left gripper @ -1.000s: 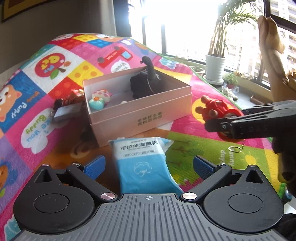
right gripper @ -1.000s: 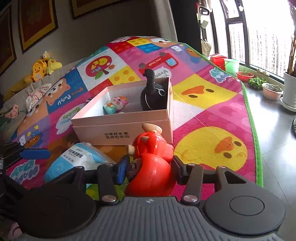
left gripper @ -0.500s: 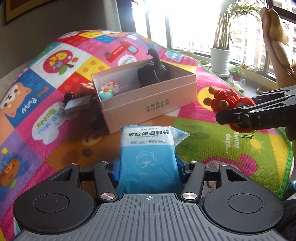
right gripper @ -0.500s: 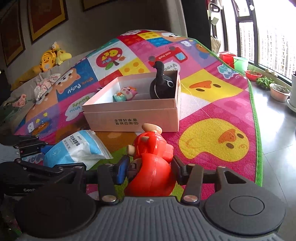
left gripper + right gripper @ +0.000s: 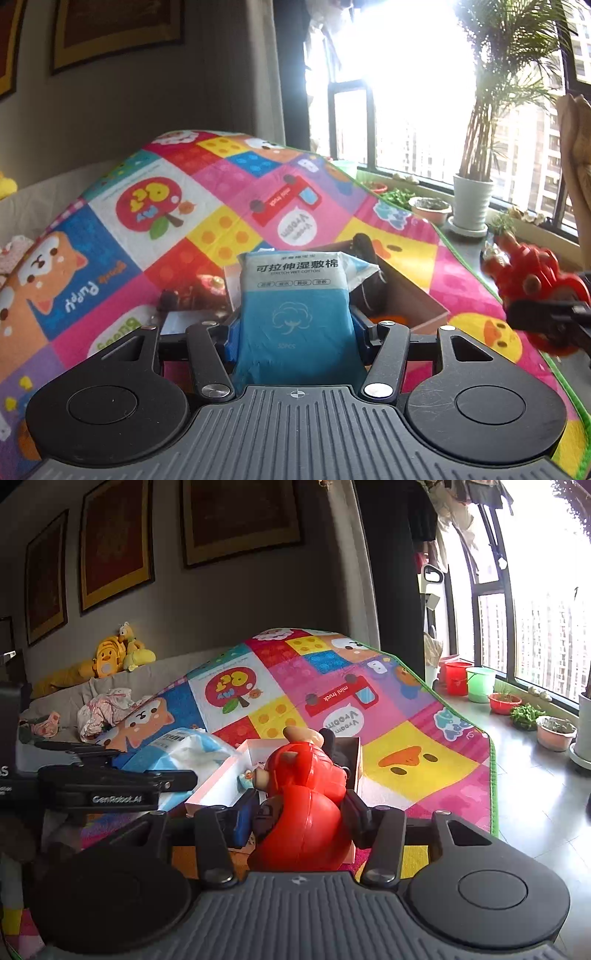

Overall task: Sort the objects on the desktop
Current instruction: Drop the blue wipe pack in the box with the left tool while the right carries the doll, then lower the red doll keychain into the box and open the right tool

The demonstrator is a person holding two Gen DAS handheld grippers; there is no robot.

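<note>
Ahead — pink box point(image 5: 218, 786) on play mat point(image 5: 207, 206), half hidden behind blue wipes pack point(image 5: 295, 314), upright lengthwise in clenched left claw point(image 5: 295, 332); red toy point(image 5: 306, 808) upright in right claw point(image 5: 301, 816) — gripped.

Patchwork play mat point(image 5: 406, 738) underfoot. 3 framed pictures point(image 5: 236, 517) on grey wall. Yellow plush toys point(image 5: 114, 657) on sofa (clothes heaped nearby). Potted palm point(image 5: 472, 199) at window.

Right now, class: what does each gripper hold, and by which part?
Left gripper: blue wet-cotton pack, clamped across its lower sides. Right gripper: red toy figure, gripped around its rounded lower body.
</note>
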